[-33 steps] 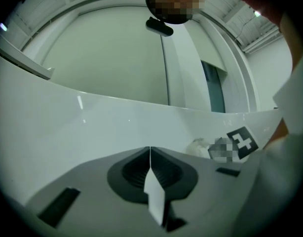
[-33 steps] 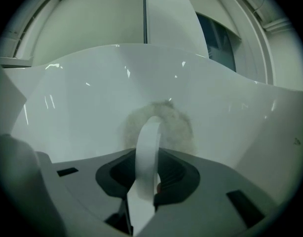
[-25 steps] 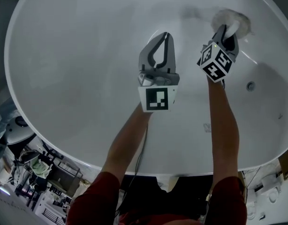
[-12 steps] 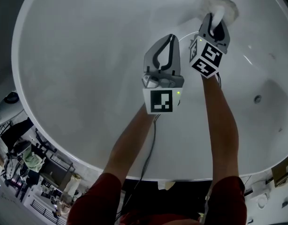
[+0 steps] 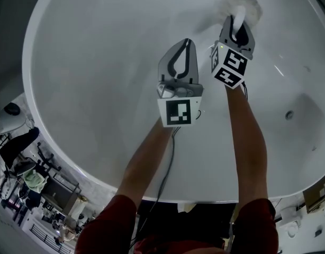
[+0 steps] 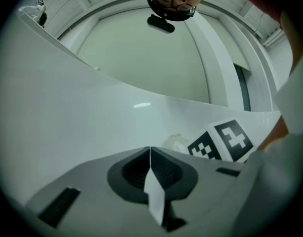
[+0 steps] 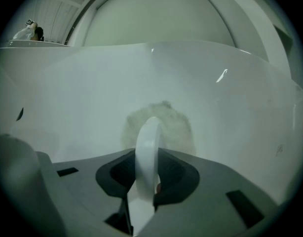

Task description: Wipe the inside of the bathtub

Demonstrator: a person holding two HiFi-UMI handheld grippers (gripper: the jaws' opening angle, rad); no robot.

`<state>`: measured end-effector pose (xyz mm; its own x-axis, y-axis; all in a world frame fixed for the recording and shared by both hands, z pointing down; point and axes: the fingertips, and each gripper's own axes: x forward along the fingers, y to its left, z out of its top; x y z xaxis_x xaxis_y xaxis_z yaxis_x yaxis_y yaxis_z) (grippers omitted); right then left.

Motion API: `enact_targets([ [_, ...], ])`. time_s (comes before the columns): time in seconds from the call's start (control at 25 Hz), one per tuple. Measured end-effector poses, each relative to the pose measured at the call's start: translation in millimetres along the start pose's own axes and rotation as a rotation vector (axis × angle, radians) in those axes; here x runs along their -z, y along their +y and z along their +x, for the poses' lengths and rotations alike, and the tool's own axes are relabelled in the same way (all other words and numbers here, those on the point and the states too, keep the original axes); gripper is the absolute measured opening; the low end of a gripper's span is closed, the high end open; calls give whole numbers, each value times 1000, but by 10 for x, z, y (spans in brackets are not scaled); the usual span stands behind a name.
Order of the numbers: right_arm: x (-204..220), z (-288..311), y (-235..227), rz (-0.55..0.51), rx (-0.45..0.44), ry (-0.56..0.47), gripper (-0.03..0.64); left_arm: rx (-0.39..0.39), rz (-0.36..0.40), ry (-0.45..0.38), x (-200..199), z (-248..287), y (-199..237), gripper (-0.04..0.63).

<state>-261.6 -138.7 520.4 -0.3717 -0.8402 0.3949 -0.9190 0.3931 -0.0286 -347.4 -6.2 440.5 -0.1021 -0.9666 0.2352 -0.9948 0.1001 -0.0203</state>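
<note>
A white oval bathtub (image 5: 88,89) fills the head view. My right gripper (image 5: 238,23) is shut on the white handle (image 7: 147,152) of a fluffy white scrubber (image 5: 237,5), whose round head (image 7: 160,127) presses against the tub's far inner wall. My left gripper (image 5: 187,42) hangs over the middle of the tub, just left of the right one, shut with nothing between its jaws. In the left gripper view the jaws (image 6: 150,152) meet in a thin line, and the right gripper's marker cube (image 6: 221,141) shows beyond them.
A round drain (image 5: 289,115) sits low in the tub at the right. Outside the tub's near rim, at lower left, lies cluttered gear (image 5: 30,179) on the floor. A cable (image 5: 168,163) hangs from the left gripper along the arm.
The right gripper has swept the scrubber left and farther up the tub's far wall. The left gripper has stayed shut, nearly where it was.
</note>
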Motion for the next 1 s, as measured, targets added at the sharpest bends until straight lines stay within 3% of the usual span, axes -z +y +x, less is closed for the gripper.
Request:
enact_targets([
  [0.2,-194,-289,-211,-40,-24,-16,95,25,-9,-8,-205,-48,-308,15],
  [0.4,-272,-773,-768,37,4,-37,95,69,15,-31,-445,-95,-848,15],
  [0.68,-726,-1638,-2239,86,107,-101,95,157,32,-69,-1074,-135,-2212,15],
  [0.84,-914,-2064,-2974,96,236,-136,95,275,35,-109,-1359,-87,-2871,15],
  [1.0,-889,-2589,-4052,111,329,-148,95,364,40,-120,-1509,-140,-3946,15],
])
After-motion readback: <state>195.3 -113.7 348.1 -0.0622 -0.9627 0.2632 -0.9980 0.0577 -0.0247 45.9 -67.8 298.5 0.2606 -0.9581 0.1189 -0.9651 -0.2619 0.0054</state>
